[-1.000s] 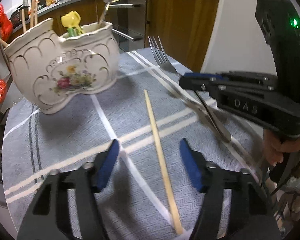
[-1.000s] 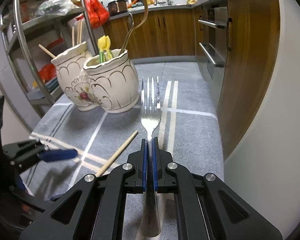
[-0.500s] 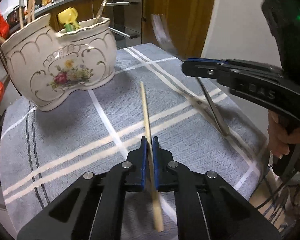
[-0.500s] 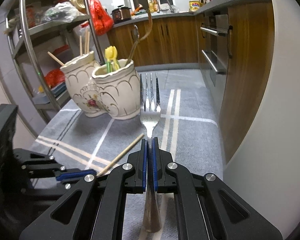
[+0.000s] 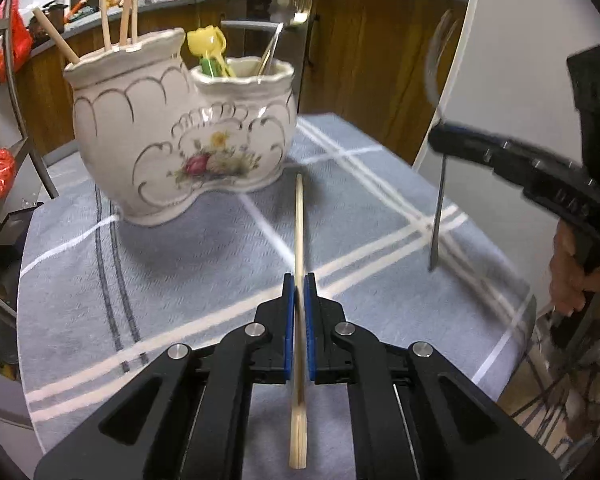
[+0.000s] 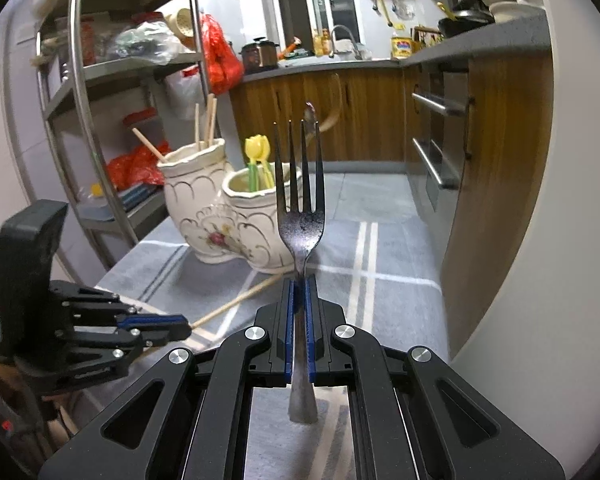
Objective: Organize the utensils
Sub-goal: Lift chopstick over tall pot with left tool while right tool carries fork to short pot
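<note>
Now left gripper (image 5: 298, 280) pinches chopstick (image 5: 299, 224), right gripper (image 6: 299, 284) pinches fork (image 6: 300, 216); steer both toward holder (image 5: 180, 152) at 11 o'clock, chopstick into taller pot.

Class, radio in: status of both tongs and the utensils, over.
Left tongs shut on chopstick. Right tongs shut on fork, raised. Ceramic holder ahead, path clear.

The cream holder (image 5: 180, 136) with a flower picture stands upright on the desk (image 5: 180, 280). It has two compartments: one has wooden chopsticks (image 5: 120, 16), the other has yellow utensils (image 5: 208, 46). In front of the holder, one chopstick (image 5: 299, 280) is pinched in the left claw (image 5: 299, 320). To the holder's right, a metal fork (image 6: 300, 216) stands prongs-up in the right claw (image 6: 299, 320).
</note>
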The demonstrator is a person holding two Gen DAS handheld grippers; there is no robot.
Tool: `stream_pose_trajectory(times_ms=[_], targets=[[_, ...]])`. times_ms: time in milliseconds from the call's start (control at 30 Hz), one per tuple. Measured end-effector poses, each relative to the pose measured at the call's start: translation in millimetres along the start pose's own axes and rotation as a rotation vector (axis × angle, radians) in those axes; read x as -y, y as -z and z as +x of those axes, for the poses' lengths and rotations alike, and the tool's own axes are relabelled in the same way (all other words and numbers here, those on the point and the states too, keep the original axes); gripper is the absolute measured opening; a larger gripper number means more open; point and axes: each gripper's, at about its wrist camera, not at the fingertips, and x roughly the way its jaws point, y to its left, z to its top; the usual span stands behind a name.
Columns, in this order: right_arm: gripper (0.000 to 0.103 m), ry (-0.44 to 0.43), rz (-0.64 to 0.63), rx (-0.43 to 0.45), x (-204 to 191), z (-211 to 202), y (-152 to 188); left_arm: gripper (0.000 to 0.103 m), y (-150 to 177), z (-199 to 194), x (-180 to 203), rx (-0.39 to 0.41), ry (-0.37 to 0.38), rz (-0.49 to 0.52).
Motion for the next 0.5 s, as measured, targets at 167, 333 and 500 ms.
stream_pose_trajectory(times_ms=[167,333,500], targets=[[0.006,-0.003,-0.008,0.010,-5,-4,-2,0.005,2,1,-1,-0.089,-0.021,0.053],[0.006,-0.008,-0.019,0.021,-8,-9,-5,0.007,4,14,0,-0.149,-0.030,0.083],[0.006,-0.012,-0.023,0.029,-11,-12,-6,0.015,-1,22,3,-0.164,-0.025,0.098]])
